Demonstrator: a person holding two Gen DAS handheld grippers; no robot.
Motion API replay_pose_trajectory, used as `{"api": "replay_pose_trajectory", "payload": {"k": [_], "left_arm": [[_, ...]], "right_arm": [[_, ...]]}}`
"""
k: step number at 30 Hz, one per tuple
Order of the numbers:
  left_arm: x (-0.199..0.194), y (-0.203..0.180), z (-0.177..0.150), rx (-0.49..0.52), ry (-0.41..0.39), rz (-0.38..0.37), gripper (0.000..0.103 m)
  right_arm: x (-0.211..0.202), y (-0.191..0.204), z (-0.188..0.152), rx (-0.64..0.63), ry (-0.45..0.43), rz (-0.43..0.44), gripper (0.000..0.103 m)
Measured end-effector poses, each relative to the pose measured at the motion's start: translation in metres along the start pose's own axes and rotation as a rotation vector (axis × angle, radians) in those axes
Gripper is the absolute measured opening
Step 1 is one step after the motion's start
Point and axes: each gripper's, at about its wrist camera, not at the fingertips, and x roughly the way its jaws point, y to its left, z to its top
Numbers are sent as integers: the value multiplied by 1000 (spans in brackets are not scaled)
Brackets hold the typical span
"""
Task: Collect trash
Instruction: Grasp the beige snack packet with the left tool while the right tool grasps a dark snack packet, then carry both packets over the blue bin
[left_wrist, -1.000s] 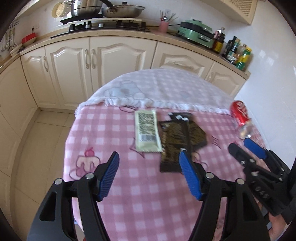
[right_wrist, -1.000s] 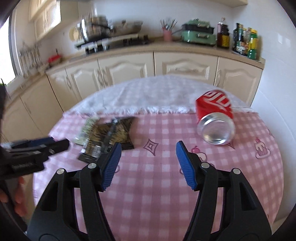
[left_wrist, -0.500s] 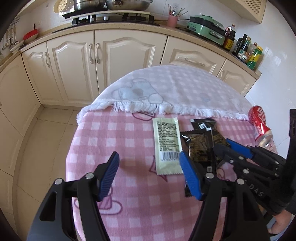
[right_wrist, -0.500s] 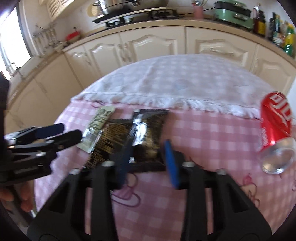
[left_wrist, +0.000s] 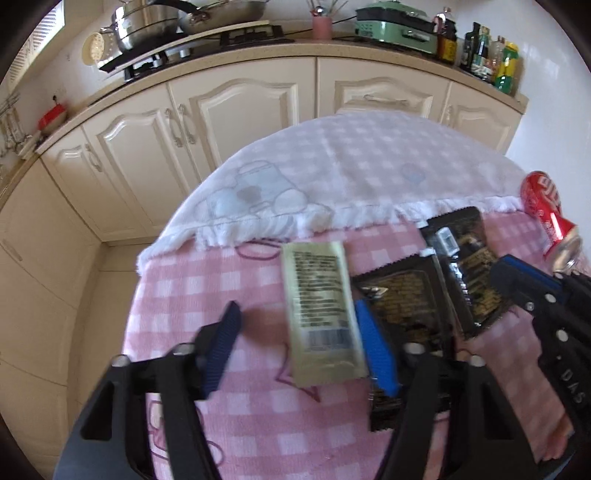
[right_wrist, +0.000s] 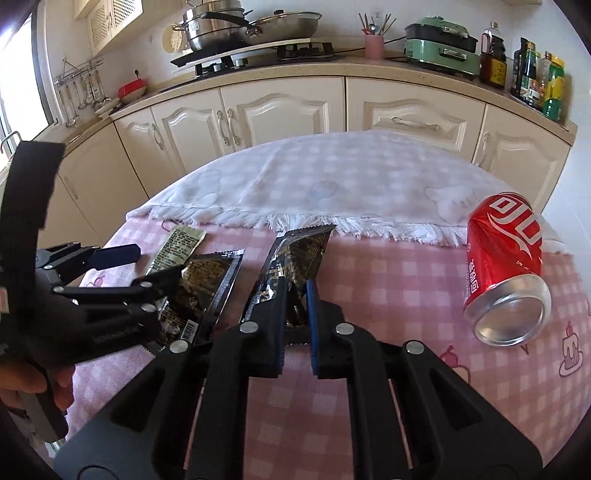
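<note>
A pale green wrapper (left_wrist: 319, 314) lies flat on the pink checked tablecloth (left_wrist: 258, 435), between the fingers of my left gripper (left_wrist: 297, 345). Its jaws are closing; the right pad is at the wrapper's edge and the left pad is still apart from it. Two black snack wrappers lie beside it. My right gripper (right_wrist: 294, 312) is shut on the near end of the right black wrapper (right_wrist: 299, 254). The other black wrapper (right_wrist: 207, 284) lies between the two grippers. A red soda can (right_wrist: 502, 254) lies on its side at the right, with its open end toward me.
A white fringed towel (right_wrist: 332, 177) covers the far half of the table. Cream kitchen cabinets (right_wrist: 280, 110) and a worktop with pans and bottles stand behind it. The floor drops away past the table's left edge (left_wrist: 133, 295). A hand (right_wrist: 26, 380) holds the left gripper.
My right gripper swung left from near the can to the black wrapper and shut on it. My left gripper moved in over the pale green wrapper and its jaws narrowed.
</note>
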Motion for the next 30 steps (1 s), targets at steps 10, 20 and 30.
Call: {"api": "replay_pose_trajectory", "payload": {"k": [10, 20, 30], "left_arm": [[-13, 13, -9, -96, -23, -115, 8], [-66, 10, -26, -82, -103, -124, 7], [-134, 24, -56, -77, -210, -95, 7]], "right_arm": [[-22, 2, -2, 14, -60, -10, 7], [-68, 27, -1, 19, -125, 18, 7], [-119, 74, -4, -20, -192, 68, 7]]}}
